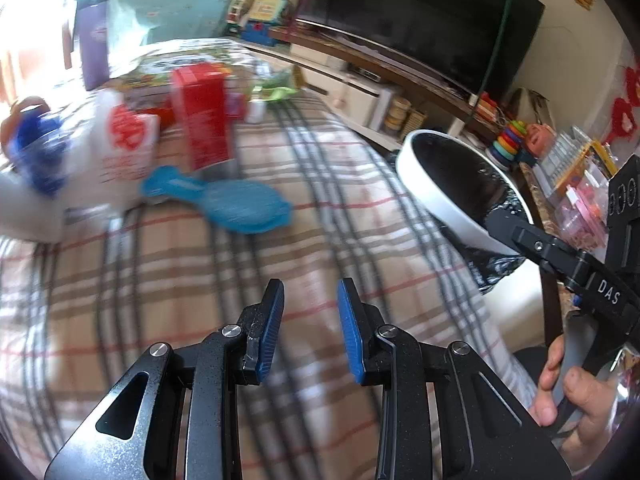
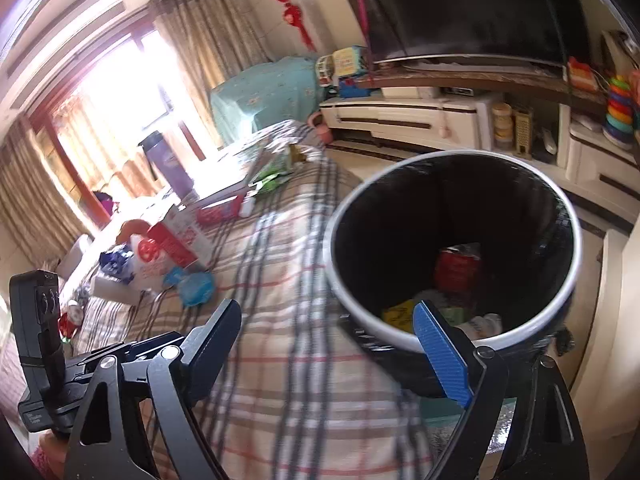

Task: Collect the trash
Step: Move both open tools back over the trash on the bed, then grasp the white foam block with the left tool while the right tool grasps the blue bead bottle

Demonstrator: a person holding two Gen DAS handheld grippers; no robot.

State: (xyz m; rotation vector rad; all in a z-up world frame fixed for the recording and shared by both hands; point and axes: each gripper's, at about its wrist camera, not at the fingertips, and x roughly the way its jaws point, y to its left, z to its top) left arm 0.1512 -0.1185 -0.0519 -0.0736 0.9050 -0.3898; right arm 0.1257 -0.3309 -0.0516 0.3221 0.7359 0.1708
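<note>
My left gripper (image 1: 311, 320) hovers over the plaid tablecloth (image 1: 200, 280), its blue pads a little apart with nothing between them. Ahead of it lie a blue plastic piece (image 1: 224, 200), a red carton (image 1: 204, 120), a white bag with red print (image 1: 124, 148) and a blue-and-white wrapper (image 1: 36, 152). The white-rimmed bin with a black liner (image 2: 452, 248) stands at the table's right edge. It holds a red packet (image 2: 456, 268) and a yellow scrap (image 2: 400, 314). My right gripper (image 2: 328, 340) is wide open at the bin's near rim and holds nothing; its blue-padded finger (image 2: 440, 352) reaches over the rim.
A person's hand (image 1: 568, 392) holds the right gripper. A purple bottle (image 1: 94, 44) and a teal covered box (image 1: 160, 12) stand at the table's far end. Beyond are a dark television (image 1: 420, 12), a low cabinet (image 2: 420, 116) and stacking-ring toys (image 1: 510, 140).
</note>
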